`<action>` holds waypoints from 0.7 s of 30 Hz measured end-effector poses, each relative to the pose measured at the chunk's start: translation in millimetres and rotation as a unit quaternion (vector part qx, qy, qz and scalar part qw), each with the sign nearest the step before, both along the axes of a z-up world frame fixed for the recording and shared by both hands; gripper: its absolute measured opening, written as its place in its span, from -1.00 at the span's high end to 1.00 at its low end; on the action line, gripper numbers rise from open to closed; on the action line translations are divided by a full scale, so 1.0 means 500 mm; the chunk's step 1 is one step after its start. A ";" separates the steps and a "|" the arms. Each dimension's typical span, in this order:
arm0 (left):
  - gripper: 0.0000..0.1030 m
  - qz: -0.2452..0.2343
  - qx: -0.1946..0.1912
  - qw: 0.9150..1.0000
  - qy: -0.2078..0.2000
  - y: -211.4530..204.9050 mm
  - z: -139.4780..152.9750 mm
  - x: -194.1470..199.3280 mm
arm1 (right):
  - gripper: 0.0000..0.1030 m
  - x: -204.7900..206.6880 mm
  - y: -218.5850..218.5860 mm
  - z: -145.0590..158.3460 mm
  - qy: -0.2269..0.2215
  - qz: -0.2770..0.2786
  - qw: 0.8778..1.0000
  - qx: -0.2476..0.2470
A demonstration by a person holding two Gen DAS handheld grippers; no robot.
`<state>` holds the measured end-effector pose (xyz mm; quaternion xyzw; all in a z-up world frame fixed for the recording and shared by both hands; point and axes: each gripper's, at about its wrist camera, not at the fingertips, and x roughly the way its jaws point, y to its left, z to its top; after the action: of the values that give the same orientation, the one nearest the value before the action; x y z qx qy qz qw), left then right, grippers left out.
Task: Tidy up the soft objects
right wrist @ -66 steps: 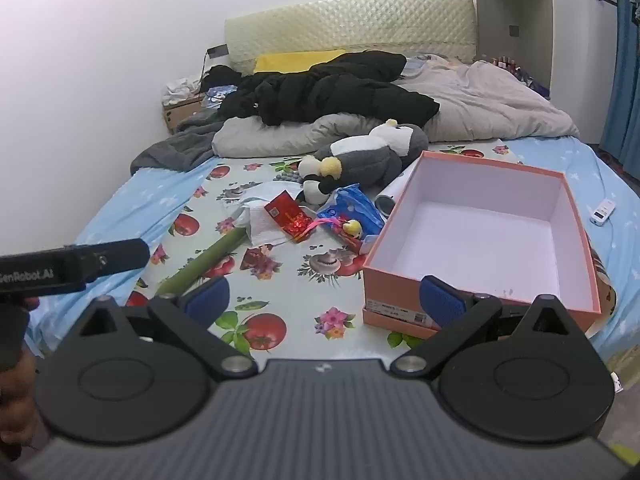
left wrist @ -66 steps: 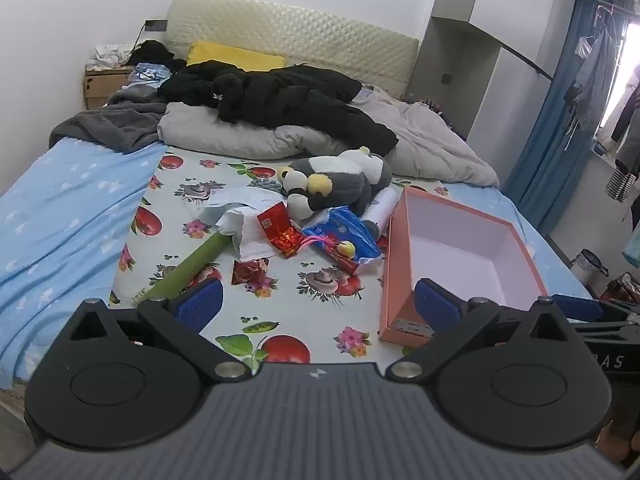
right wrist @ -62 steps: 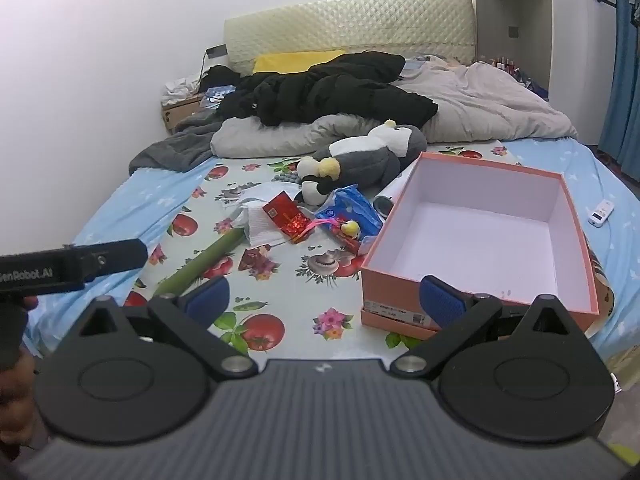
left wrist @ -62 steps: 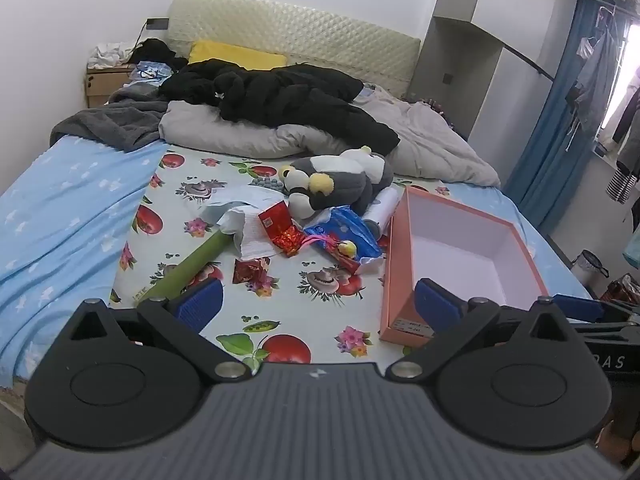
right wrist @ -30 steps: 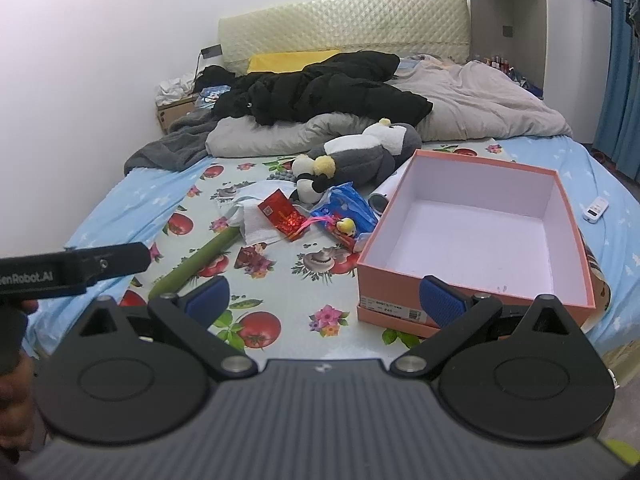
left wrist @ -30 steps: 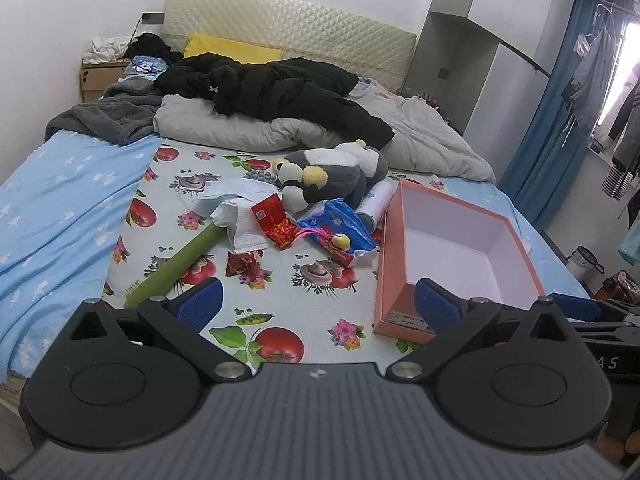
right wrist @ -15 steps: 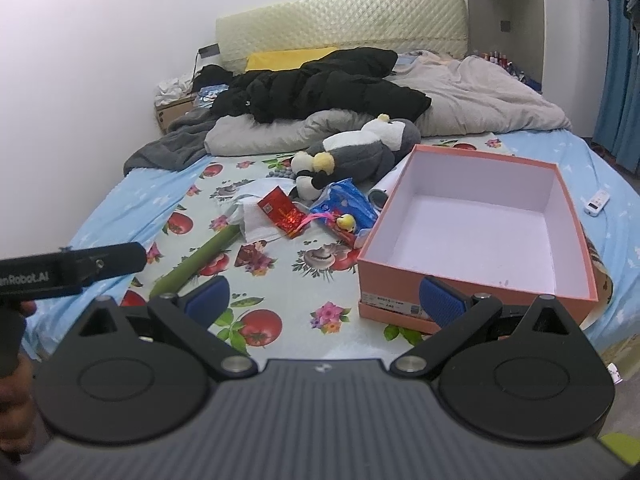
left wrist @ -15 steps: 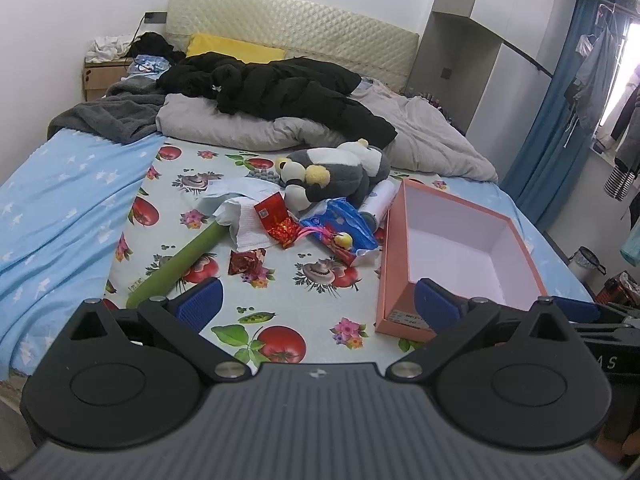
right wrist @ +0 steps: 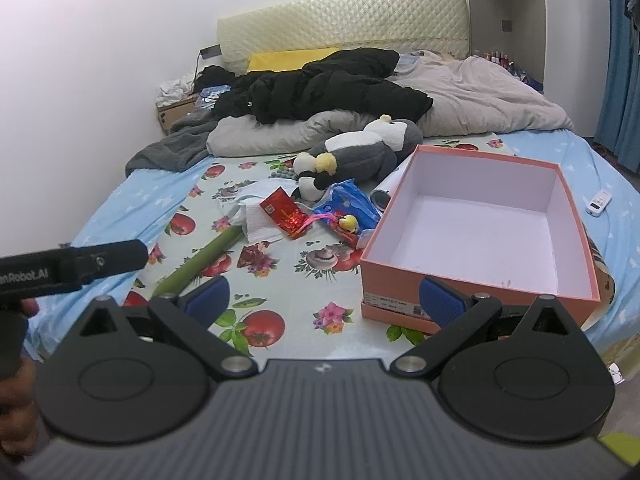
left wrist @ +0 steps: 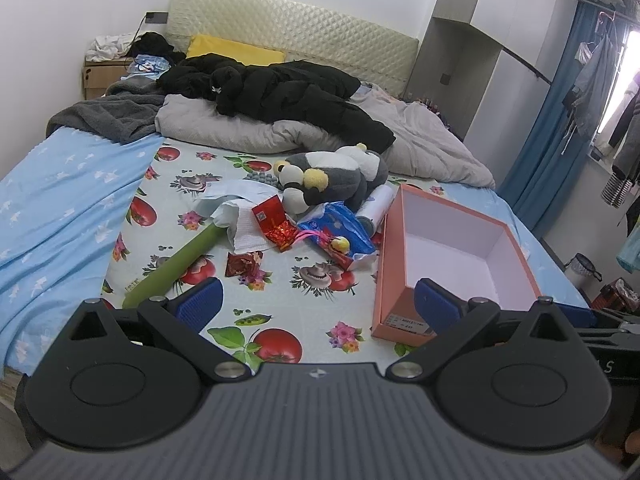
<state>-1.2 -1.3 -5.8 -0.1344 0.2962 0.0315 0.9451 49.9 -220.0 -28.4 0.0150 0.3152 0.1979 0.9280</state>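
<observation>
Both grippers are hovering at the foot of the bed, clear of everything on it. The left gripper (left wrist: 316, 306) is standing wide open with nothing between its blue pads (left wrist: 199, 303). The right gripper (right wrist: 322, 298) is likewise spread wide and carrying nothing; its pads (right wrist: 441, 300) are sitting in front of the near wall of the box (right wrist: 476, 308).

The box, orange outside and pale inside, is lying open and empty on the right side of the fruit-print sheet (left wrist: 280, 304), its label facing the grippers. A white remote (right wrist: 599, 201) is resting on the blue sheet (right wrist: 612, 184) to its right.

Left of the box, a green roll (left wrist: 176, 264) is lying at a slant, its far end tucked under white paper (left wrist: 248, 228). A small red wrapper (left wrist: 243, 264) is sitting just beside the roll. Beyond it, a red packet (left wrist: 272, 218) is overlapping the paper, and a blue bag (left wrist: 340, 226) with a small yellow duck (left wrist: 340, 243) on it is lying near the box's far left corner. A white tube (left wrist: 374, 208) is lying between the bag and the box.

The plush penguin (left wrist: 332, 178) is lying on its side just behind this litter, touching the bag.

Farther back, a grey quilt (left wrist: 420, 140) is bunched across the bed with a black coat (left wrist: 288, 96) heaped on it. A yellow pillow (left wrist: 236, 50) is leaning against the headboard (left wrist: 320, 36).
</observation>
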 end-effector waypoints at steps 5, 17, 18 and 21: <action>-1.00 -0.001 0.000 1.000 0.000 0.000 0.000 -0.001 | -1.00 0.004 0.002 -0.002 0.006 0.003 1.000 -0.001; -1.00 -0.005 -0.002 1.000 0.003 0.008 -0.001 0.002 | -1.00 0.009 -0.001 0.003 0.007 -0.002 1.000 0.001; -1.00 -0.004 -0.002 1.000 0.003 0.009 -0.001 0.001 | -1.00 0.009 -0.001 0.003 0.006 -0.004 1.000 0.000; -1.00 -0.003 -0.003 1.000 0.003 0.013 0.001 0.001 | -1.00 0.009 0.002 0.000 0.011 0.000 1.000 0.005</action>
<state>-0.7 5.1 -5.4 -0.1367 0.2997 0.0285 0.9438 54.4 -219.2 -28.3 0.0219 0.3244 0.1997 0.9243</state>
